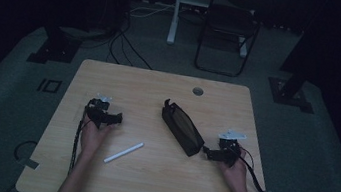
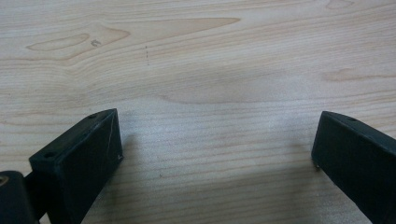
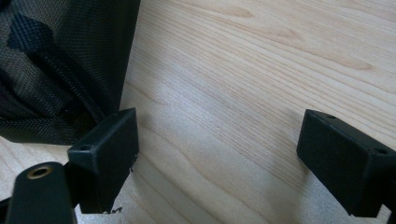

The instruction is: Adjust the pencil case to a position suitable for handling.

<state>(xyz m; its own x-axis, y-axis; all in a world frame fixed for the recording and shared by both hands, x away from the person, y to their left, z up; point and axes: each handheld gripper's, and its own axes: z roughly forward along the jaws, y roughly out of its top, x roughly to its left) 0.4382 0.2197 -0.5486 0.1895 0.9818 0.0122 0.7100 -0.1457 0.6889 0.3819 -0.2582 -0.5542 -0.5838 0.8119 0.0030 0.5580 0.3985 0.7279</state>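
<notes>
A dark fabric pouch [image 1: 182, 128] lies slantwise in the middle of the wooden table [image 1: 146, 183], its zipper side facing up. A white pen-like stick [image 1: 123, 152] rests in front of it to the left. At the left, my left gripper [image 1: 116, 117] is held low over the table, open, with bare wood between its jaws [image 2: 217, 140]. At the right, my right gripper [image 1: 205, 151] is open beside the pouch's near end. In the right gripper view the pouch [image 3: 60, 65] sits just off the left jaw, with only wood between the pads [image 3: 217, 144].
A round cable hole [image 1: 198, 91] sits near the table's far edge. Beyond the table stand a dark chair [image 1: 228, 28] and a white stand leg [image 1: 175, 11], with cables on the floor. Cables trail from both grippers off the near table edge.
</notes>
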